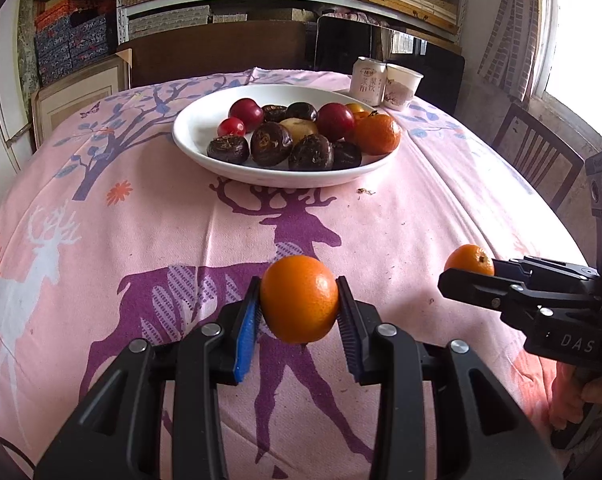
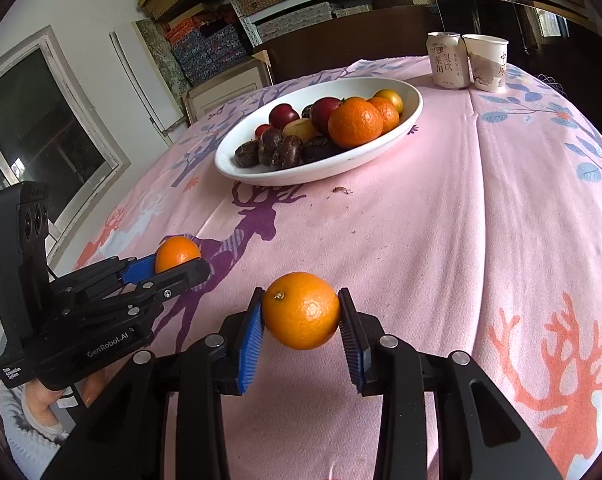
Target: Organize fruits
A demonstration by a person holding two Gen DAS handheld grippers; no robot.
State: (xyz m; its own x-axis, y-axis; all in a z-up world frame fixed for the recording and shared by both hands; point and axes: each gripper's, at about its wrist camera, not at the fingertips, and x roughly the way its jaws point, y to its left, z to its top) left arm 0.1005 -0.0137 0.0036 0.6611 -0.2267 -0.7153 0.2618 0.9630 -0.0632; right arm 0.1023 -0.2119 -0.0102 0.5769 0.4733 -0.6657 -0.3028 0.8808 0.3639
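Can point(image 1: 367, 80) left of cup point(image 1: 402, 86)

The left camera sits low behind its own fingers and looks across the table point(image 1: 421, 220) at the white bowl point(image 1: 197, 120). The right camera looks from the right side, a bit tilted. Both see the bowl, can point(image 2: 447, 60) and cup point(image 2: 487, 62).

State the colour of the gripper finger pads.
Blue ribbed pads, clearest in the right wrist view.
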